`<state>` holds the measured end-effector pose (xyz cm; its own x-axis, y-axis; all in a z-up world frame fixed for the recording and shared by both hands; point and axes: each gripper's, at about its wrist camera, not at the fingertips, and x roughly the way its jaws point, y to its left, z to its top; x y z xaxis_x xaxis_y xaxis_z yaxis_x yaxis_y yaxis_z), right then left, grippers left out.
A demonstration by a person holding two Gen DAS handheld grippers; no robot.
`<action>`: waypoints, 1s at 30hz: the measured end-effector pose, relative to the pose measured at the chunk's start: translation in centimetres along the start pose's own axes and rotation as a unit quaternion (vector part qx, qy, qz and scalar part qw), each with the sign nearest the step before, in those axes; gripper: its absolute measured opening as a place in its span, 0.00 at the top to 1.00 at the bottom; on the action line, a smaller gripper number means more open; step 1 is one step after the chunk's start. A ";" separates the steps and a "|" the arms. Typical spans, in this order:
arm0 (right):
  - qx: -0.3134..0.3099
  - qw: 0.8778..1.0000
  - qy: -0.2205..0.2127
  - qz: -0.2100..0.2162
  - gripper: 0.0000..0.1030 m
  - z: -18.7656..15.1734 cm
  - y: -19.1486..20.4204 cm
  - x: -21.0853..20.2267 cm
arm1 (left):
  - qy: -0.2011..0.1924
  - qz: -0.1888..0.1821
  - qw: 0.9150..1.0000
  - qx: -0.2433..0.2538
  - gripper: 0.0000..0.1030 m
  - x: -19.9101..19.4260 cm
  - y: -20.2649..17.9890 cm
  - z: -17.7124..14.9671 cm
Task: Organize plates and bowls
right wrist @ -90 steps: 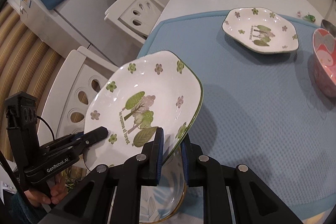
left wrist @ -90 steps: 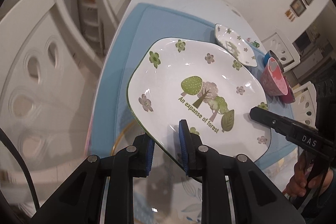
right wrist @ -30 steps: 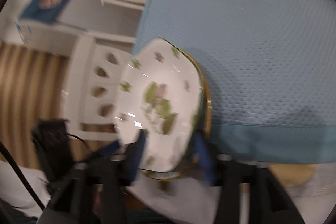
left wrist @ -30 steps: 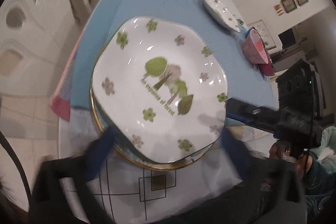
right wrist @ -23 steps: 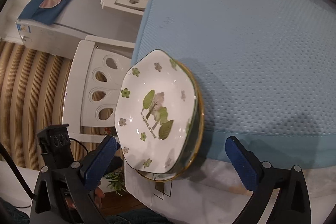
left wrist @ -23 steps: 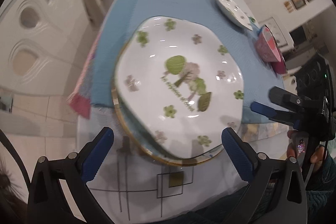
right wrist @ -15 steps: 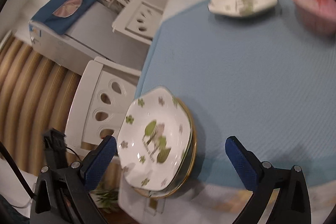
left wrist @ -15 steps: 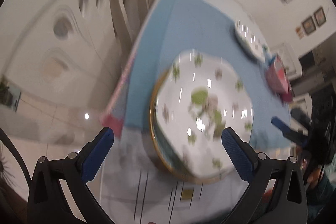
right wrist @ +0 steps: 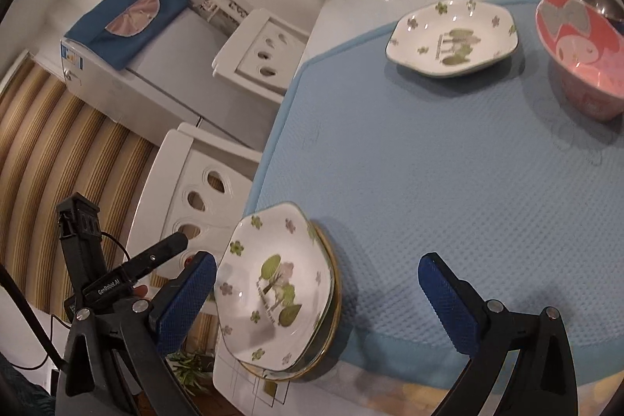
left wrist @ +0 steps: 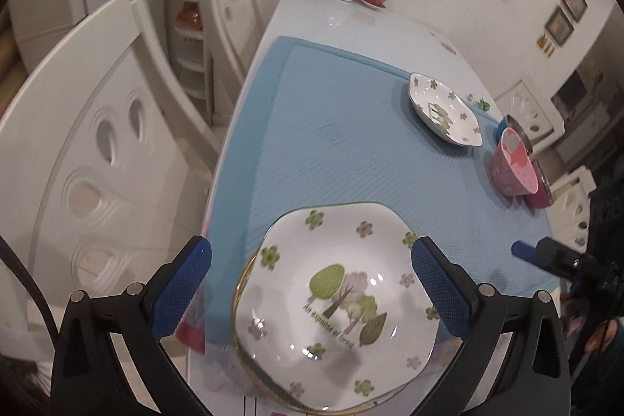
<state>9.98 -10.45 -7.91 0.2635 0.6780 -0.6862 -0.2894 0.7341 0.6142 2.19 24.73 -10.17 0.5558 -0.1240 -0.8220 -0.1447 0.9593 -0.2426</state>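
White tree-print plate [left wrist: 339, 307] lies below the spread left claw [left wrist: 308, 283], untouched.

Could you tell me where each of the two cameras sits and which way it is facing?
Left wrist: on the left claw, looking down past open blue fingers at the near forest plate.
Right wrist: on the right claw, facing across the blue mat; open fingers show.
Shared: near plate, far forest plate, pink bowl, each other's claw.
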 end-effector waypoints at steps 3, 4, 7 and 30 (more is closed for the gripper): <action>0.002 1.000 -0.004 -0.003 0.00 0.6 -0.5 -0.3 | 0.005 -0.006 1.000 0.010 0.01 0.4 -0.8 0.6; 0.003 1.000 -0.005 0.000 0.00 0.9 -0.7 -0.4 | 0.009 -0.014 1.000 0.012 0.01 0.6 -1.2 0.7; 0.003 1.000 -0.011 0.021 0.00 1.2 -0.8 -0.9 | 0.013 -0.022 0.999 0.023 0.01 0.8 -2.3 0.8; 0.007 0.999 -0.045 -0.010 0.00 3.9 -2.8 -0.9 | 0.013 -0.042 0.998 0.035 0.01 3.2 -5.5 3.9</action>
<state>14.18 -12.96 -7.53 0.3505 0.6631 -0.6614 -0.2699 0.7478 0.6066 7.99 20.05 -9.43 0.5424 -0.2095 -0.8136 -0.0404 0.9608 -0.2743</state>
